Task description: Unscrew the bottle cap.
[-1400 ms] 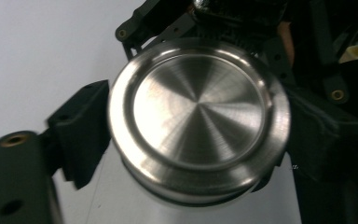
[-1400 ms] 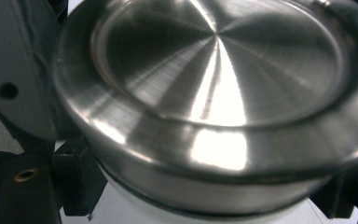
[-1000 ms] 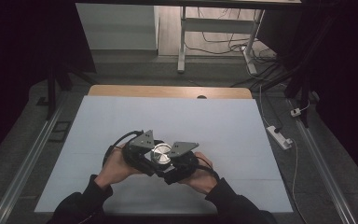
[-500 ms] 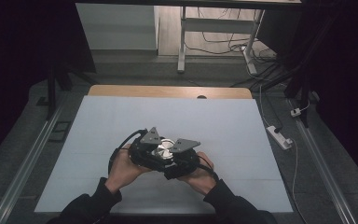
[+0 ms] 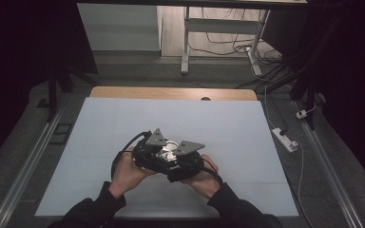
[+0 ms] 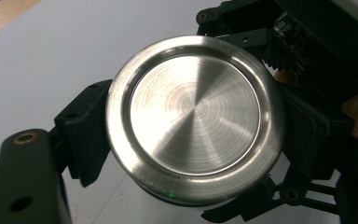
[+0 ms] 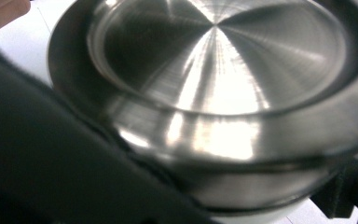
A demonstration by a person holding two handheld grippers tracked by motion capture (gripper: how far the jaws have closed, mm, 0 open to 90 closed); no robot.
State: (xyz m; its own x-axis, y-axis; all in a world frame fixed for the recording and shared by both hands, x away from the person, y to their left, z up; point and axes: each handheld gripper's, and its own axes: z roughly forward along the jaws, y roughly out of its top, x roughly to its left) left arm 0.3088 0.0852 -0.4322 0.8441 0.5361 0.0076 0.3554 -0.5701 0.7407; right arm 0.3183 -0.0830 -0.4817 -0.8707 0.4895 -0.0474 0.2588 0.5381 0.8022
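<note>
Item: round metal tin (image 5: 168,153), brushed steel, with a raised rim and concentric turning marks on its flat face. It is sitting above the near half of the white table mat (image 5: 247,142), between the two grippers and touching both.

Left gripper (image 5: 153,151): it is lying just left of the tin, with a grey three-cornered plate on top and a black cable looping away behind it. In the left gripper view its black jaws are flanking the tin (image 6: 195,122) at the lower left and the right, drawn in narrow against the tin's side wall and gripping it.

Right gripper (image 5: 180,159): it is lying just right of the tin, likewise topped by a grey plate. In the right gripper view the tin (image 7: 223,88) is crowding the lens, blurred at the near edge; a dark jaw is crossing beneath it, and the jaws, drawn in as far as they go, appear to be clamping the tin's lower part, though the contact itself is too blurred to confirm.

Left hand (image 5: 126,173) and right hand (image 5: 200,179): both are wrapping the gripper bodies just nearer the person than the tin, with dark sleeves behind them.

Also listed: a wooden table edge (image 5: 171,93) beyond the mat, well apart from the tin.
</note>
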